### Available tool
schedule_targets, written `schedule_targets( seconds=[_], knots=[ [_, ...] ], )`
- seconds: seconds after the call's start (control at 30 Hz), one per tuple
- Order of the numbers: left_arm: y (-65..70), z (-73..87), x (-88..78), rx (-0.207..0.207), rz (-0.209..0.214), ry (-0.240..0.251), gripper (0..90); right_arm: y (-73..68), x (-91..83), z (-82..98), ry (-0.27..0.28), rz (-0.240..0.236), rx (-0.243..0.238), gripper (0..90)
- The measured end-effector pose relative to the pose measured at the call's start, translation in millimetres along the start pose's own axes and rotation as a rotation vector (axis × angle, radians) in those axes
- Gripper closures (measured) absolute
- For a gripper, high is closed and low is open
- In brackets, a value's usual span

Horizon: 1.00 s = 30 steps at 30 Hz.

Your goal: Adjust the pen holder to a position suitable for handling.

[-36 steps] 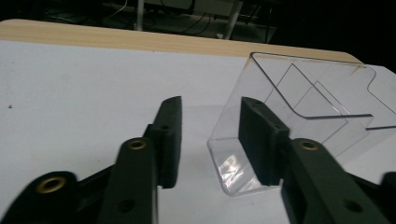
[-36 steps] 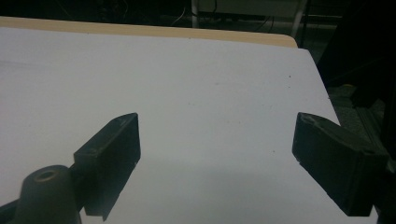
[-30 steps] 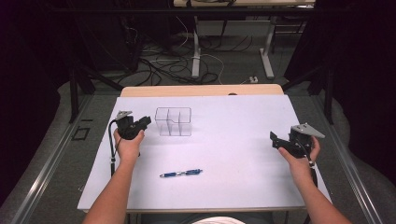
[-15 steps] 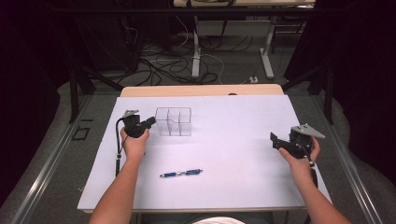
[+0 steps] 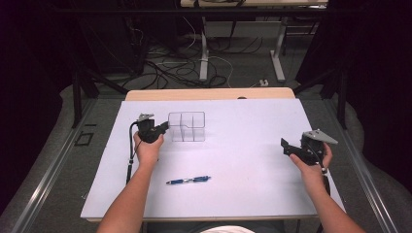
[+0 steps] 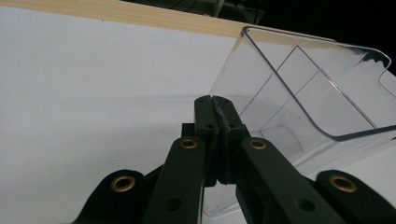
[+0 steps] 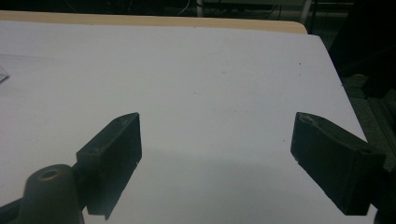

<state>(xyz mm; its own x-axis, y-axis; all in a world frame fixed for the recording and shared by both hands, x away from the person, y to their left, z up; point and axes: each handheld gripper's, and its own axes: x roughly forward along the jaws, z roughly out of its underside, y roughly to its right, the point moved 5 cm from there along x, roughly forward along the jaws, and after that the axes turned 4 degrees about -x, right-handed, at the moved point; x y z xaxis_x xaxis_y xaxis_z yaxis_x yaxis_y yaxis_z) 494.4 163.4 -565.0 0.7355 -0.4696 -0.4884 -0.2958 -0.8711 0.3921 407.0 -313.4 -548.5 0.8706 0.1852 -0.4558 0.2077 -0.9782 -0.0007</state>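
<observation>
A clear plastic organiser tray [image 5: 187,127], divided into compartments, is seen standing upright on the white table cover [image 5: 243,160], toward the far left part of it. The left gripper [image 5: 164,127] is held just at the tray's left end wall, and in the left gripper view its jaws are seen pressed flat together, clenched with their tips meeting at the lower edge of the tray's clear wall [image 6: 261,88]; whether a thin edge of that wall is pinched between them cannot be told, so they are taken as closed on nothing. The jaws have just been closing, with the tray wall right at their tips. The right gripper [image 5: 287,146] is held well apart from the tray, near the right edge of the cover, and in the right gripper view its two jaws are seen spread wide, released, with only bare white surface [image 7: 210,93] between them. A blue pen [image 5: 188,180] is seen lying flat on the cover, nearer the person, between the two forearms and apart from both grippers and from the tray.
</observation>
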Motion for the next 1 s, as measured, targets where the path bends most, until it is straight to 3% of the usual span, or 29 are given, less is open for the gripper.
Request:
schedule_targets(
  seconds=[0.1,0.47,1.0],
  knots=[
    [8.4,0.8,4.0,0.014,0.003,-0.008,90.0,0.4,0.4,0.1,0.001,0.001,-0.015,16.5],
    [42.1,3.6,24.1,0.072,0.036,-0.039,90.0,-0.2,-1.8,1.5,-0.013,-0.002,0.002,17.0],
    [62.3,0.8,41.1,0.100,0.068,-0.050,90.0,-0.7,-2.5,1.7,-0.010,-0.012,0.002,17.6]
  ],
)
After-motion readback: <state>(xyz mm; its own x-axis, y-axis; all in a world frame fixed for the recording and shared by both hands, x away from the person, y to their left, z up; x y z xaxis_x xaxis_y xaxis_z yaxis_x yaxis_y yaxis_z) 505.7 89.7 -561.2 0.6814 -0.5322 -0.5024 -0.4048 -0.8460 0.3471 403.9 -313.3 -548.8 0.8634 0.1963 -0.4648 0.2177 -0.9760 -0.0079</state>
